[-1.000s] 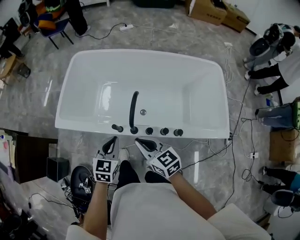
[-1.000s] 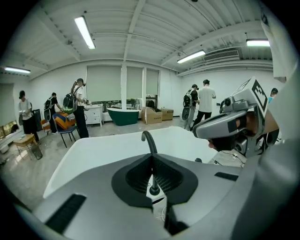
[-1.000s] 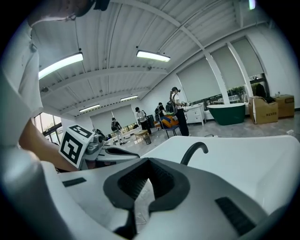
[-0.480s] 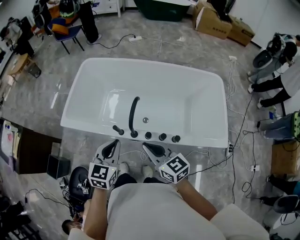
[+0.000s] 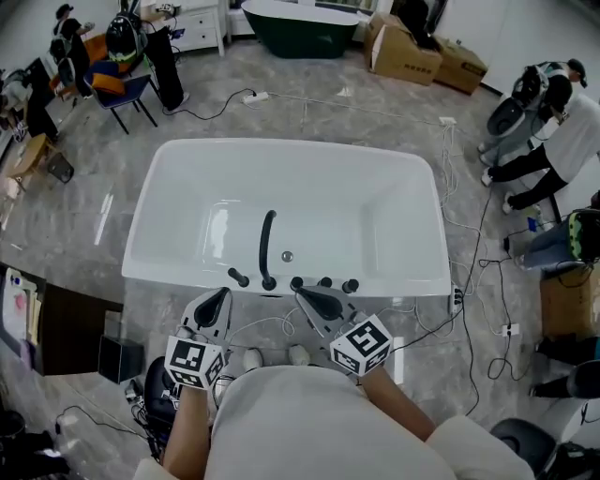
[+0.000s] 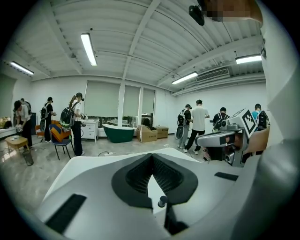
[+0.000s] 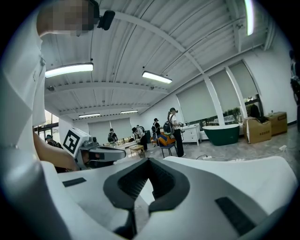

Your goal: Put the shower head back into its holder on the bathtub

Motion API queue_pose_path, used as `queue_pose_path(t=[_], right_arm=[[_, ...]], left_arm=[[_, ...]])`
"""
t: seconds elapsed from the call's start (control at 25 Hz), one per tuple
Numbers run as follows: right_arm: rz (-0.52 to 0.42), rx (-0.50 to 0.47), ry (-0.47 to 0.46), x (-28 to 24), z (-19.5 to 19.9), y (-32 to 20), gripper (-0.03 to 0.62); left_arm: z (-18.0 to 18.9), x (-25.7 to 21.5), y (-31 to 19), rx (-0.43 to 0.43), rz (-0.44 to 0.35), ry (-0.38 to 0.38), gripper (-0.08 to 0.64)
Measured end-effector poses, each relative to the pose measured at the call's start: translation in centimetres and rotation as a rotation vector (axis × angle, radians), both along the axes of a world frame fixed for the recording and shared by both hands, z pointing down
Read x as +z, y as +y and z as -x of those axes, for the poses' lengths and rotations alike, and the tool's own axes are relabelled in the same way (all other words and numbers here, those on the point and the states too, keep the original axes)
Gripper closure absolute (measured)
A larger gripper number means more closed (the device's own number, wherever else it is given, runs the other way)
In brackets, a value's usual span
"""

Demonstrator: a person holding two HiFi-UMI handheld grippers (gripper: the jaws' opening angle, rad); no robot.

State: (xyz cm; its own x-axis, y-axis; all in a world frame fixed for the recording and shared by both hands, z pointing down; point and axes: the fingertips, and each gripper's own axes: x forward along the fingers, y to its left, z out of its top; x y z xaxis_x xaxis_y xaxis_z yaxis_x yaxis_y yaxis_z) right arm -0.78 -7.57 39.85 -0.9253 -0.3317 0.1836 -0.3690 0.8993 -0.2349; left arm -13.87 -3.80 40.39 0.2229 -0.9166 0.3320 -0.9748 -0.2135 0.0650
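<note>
The white bathtub (image 5: 150, 225) lies crosswise in front of me in the head view. A slim black shower head (image 5: 266, 246) rises from its holder (image 5: 269, 283) on the near rim and curves over the basin. Several black knobs (image 5: 323, 281) stand beside it on that rim. My left gripper (image 5: 216, 300) hovers just short of the rim, left of the holder, shut and empty. My right gripper (image 5: 307, 294) hangs to the holder's right, also shut with nothing in it. In the left gripper view the closed gripper (image 6: 151, 157) frames a black knob (image 6: 162, 201); the right gripper view shows its gripper (image 7: 147, 161) closed too.
Cables (image 5: 469, 281) trail over the grey floor right of the tub. Cardboard boxes (image 5: 405, 52) and a dark green tub (image 5: 300, 28) stand at the back. People (image 5: 553, 103) are at the right, a chair (image 5: 127, 89) at the back left, black gear (image 5: 155, 389) by my left foot.
Both grippers have risen and drawn back a little from the tub's near rim. The head view has tipped up, so more of the room behind the tub shows.
</note>
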Motion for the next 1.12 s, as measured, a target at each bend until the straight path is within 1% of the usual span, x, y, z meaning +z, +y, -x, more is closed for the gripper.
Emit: queue_pose_path(t=[0.24, 0.52, 0.68, 0.88, 1.0, 1.12], right_arm=[[0.006, 0.1, -0.009, -0.9, -0.4, 0.1, 0.577], [-0.023, 0.166, -0.015, -2.3, -0.3, -0.1, 0.577], [-0.031, 0.213, -0.04, -3.2, 0.1, -0.7, 0.577], [-0.044, 0.224, -0.089, -6.1, 2.4, -2.3, 0.577], [-0.093, 0.211, -0.091, -8.2, 3.8, -3.5, 0.577], [-0.114, 0.208, -0.087, -9.2, 4.2, -4.1, 0.577]], left_arm=[[2.2, -0.6, 1.4, 0.023, 0.0, 0.037, 0.549], [4.5, -1.5, 1.5, 0.037, -0.021, 0.02, 0.549], [5.2, -2.5, 0.6, 0.028, -0.056, 0.019, 0.549], [5.2, -5.0, -2.0, 0.027, -0.124, 0.046, 0.549], [4.8, -7.1, -3.7, 0.045, -0.171, 0.046, 0.549], [4.5, -8.3, -4.5, 0.052, -0.194, 0.045, 0.549]])
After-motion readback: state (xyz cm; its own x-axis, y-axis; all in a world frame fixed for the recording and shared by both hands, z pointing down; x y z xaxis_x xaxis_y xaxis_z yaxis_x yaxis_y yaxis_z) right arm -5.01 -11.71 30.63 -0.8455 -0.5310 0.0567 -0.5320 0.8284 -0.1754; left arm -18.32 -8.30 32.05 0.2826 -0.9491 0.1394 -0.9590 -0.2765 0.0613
